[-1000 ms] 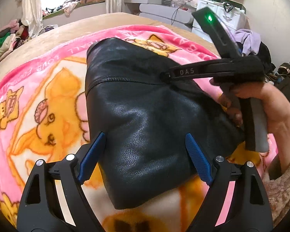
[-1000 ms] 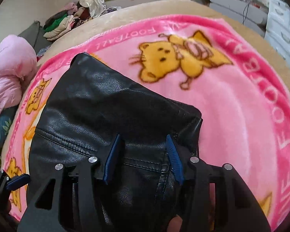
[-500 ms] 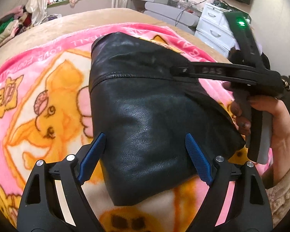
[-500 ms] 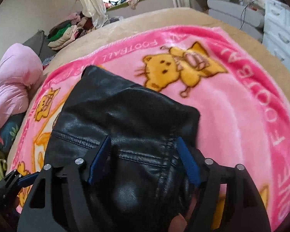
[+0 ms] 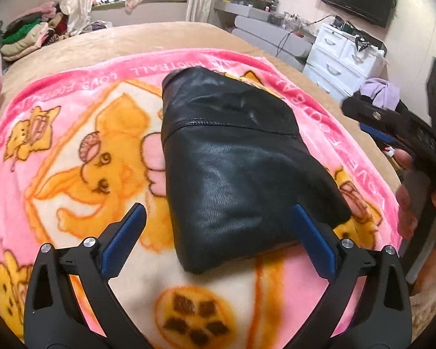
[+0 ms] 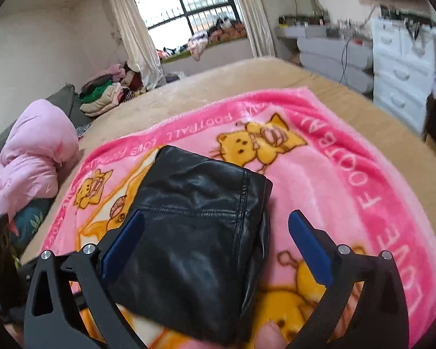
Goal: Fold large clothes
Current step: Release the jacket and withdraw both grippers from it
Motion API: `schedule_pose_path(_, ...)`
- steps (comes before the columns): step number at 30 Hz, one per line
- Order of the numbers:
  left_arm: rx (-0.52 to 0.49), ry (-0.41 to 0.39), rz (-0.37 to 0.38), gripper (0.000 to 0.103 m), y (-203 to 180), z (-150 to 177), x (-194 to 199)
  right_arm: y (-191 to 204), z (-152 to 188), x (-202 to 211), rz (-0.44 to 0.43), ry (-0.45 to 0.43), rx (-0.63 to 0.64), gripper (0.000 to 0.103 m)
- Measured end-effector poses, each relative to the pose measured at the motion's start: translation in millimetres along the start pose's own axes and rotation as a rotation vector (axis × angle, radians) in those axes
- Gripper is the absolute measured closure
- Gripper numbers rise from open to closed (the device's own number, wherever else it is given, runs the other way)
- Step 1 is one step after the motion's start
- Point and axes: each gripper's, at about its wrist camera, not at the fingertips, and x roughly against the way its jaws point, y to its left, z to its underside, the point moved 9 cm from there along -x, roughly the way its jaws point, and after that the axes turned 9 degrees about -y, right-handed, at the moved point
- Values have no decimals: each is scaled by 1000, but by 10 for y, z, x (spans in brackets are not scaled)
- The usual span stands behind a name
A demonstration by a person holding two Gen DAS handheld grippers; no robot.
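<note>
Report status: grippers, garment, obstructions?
Left gripper open, right gripper open; both just opened, nothing gripped. Black leather garment folded on pink blanket. Nothing in the way.

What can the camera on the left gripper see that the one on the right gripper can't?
Only the left wrist view shows the right gripper in a hand, and the round paw-print patch. Only the right wrist view shows the puffy pink quilt beside the bed. Both show the folded black leather garment on the pink cartoon blanket, free between wide-open jaws that have just been opening.
</note>
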Motion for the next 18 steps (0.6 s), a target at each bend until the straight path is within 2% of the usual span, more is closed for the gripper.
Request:
schedule_pose_path(4, -29, -39, -31, 9, -29, 69, 200, 135, 152, 346, -14, -49, 24, 5)
schedule_pose_path(9, -15, -91, -46, 9, -36, 203, 441, 234, 491, 666, 7, -73, 75, 4)
schedule_pose_path(18, 51, -103, -82, 9, 63, 502, 627, 339, 1013, 964, 59, -82, 188, 4)
